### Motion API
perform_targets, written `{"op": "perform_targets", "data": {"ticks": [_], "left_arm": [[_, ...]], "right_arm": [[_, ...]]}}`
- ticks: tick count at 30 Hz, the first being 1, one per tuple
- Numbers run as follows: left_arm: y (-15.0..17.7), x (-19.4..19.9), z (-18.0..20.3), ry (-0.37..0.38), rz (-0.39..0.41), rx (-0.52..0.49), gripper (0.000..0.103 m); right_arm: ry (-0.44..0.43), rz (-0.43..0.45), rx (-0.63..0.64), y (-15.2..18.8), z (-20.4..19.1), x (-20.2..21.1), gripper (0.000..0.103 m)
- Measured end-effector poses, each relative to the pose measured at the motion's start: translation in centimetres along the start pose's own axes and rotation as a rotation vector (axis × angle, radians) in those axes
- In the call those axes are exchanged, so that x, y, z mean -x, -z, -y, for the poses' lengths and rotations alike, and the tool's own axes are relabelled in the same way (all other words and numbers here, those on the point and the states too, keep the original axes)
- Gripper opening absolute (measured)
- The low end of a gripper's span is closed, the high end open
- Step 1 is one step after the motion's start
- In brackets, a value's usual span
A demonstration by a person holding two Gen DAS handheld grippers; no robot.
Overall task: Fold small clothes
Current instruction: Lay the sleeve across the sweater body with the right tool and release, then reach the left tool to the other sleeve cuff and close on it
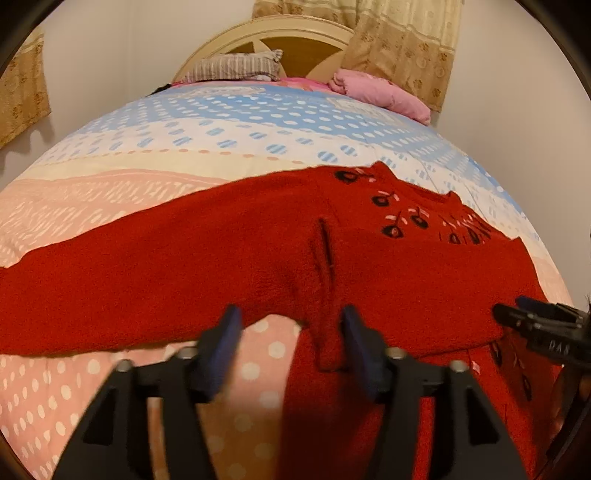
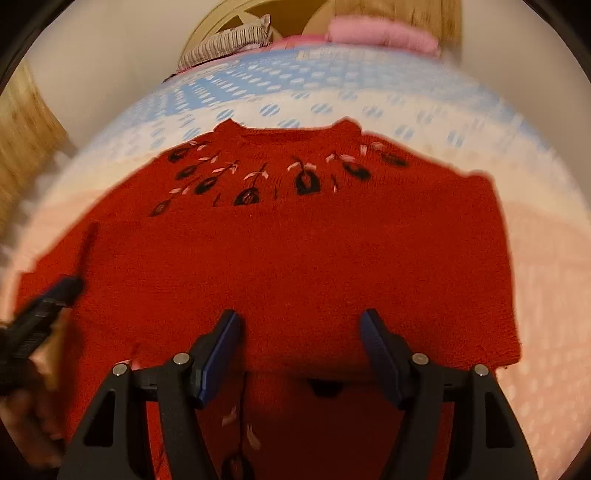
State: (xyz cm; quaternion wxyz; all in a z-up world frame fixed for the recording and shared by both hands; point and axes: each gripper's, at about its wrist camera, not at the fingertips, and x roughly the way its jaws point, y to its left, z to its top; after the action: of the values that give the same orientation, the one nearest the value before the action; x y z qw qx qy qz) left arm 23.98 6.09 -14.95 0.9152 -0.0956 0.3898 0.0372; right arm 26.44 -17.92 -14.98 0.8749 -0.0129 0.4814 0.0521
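Red knit sweater lies flat on the dotted bedspread, and from the left wrist its long axis runs crosswise, one sleeve stretched left of the body, the flowered neckline toward the pink pillow; the left gripper gapes wide, a raised fold of sweater between its pads but unpinched, while white letters on the right gripper are too blurred to read. From the right wrist the sweater's collar points at the headboard, and the right gripper hangs wide open over the folded lower edge, holding nothing
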Motion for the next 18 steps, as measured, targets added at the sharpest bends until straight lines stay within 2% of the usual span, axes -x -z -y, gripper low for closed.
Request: {"op": "perform_targets", "data": {"ticks": [1, 3, 6, 7, 8, 10, 13, 15, 18], "left_arm": [[0.1, 0.2, -0.2, 0.006, 0.007, 0.007, 0.067], [0.1, 0.3, -0.5, 0.006, 0.01, 0.024, 0.073], [0.1, 0.4, -0.9, 0.015, 0.004, 0.041, 0.073], [0.1, 0.6, -1.1, 0.018, 0.006, 0.043, 0.073], [0.2, 1.0, -1.4, 0.014, 0.01, 0.045, 0.073], [0.5, 1.7, -1.9, 0.002, 0.019, 0.044, 0.074], [1.2, 3.0, -3.1, -0.042, 0.039, 0.028, 0.077], [1.6, 3.9, -4.1, -0.078, 0.056, 0.018, 0.082], [2.0, 4.9, -5.6, -0.13, 0.066, 0.01, 0.086]], "right_arm": [[-0.004, 0.009, 0.017, 0.1, -0.9, 0.2, 0.069], [-0.065, 0.029, 0.03, 0.1, -2.2, 0.6, 0.069], [-0.108, 0.047, 0.063, -0.1, -4.1, 0.5, 0.069], [-0.126, 0.035, 0.075, 0.1, -4.4, 0.2, 0.073], [-0.12, 0.026, 0.103, 0.4, -5.1, -0.4, 0.075], [-0.063, 0.072, 0.169, 1.3, -6.3, -0.5, 0.077], [-0.085, 0.089, 0.139, 1.5, -5.7, -0.6, 0.077], [-0.103, 0.097, 0.122, 1.7, -5.2, -0.7, 0.077], [-0.071, 0.109, 0.142, 1.7, -5.9, -0.8, 0.077]]}}
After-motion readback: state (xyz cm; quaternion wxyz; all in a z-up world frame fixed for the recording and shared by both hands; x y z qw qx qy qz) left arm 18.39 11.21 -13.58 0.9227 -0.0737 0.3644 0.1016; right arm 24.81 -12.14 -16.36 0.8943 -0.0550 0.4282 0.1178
